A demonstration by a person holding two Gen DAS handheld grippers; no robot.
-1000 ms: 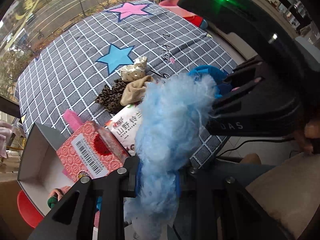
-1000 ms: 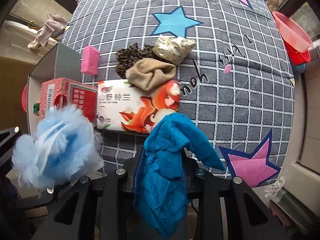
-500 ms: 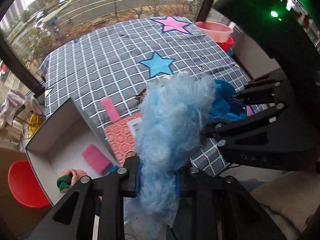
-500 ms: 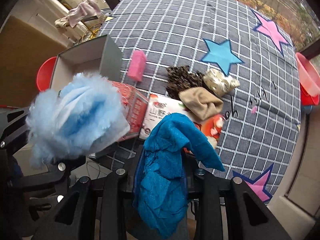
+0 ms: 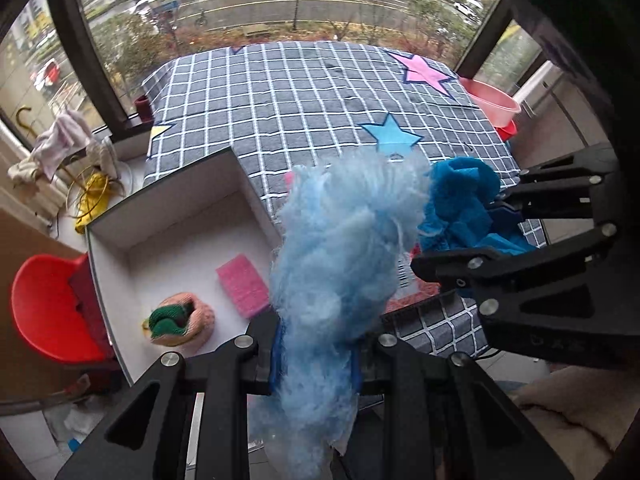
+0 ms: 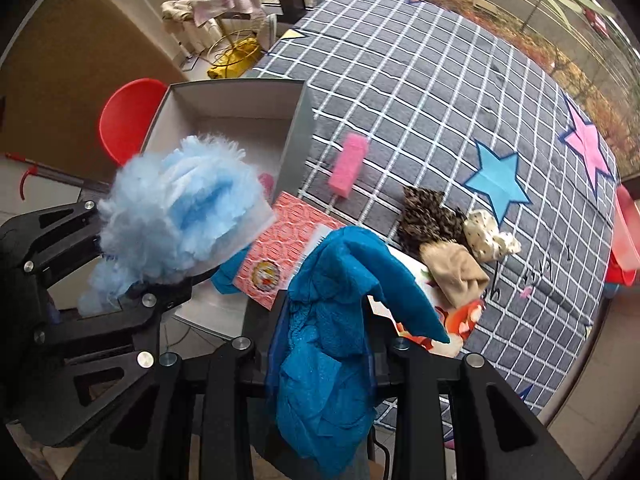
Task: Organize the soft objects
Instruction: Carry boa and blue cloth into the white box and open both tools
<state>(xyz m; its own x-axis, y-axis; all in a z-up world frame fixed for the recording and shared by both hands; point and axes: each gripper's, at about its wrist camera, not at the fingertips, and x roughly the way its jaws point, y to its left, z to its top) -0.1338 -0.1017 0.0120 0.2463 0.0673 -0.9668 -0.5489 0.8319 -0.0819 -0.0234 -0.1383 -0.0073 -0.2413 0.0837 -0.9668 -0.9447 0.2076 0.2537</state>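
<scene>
The left gripper [image 5: 316, 356] pinches a pale blue fluffy bundle [image 5: 344, 248], and the right gripper [image 6: 324, 354] is clamped on a blue cloth [image 6: 332, 320]. Since a second ago both have swung from above the packets toward the open white box [image 5: 120, 240], which now shows its floor: a pink sponge [image 5: 242, 290] and a pink-and-green knitted piece [image 5: 180, 322] lie inside. The box sits at the edge of a grey checked bedspread [image 6: 420, 100] with stars. Another pink sponge [image 6: 349, 170], socks [image 6: 456, 268] and packets [image 6: 280, 256] lie there. Behind are a window, a street, a red chair [image 5: 44, 312].
</scene>
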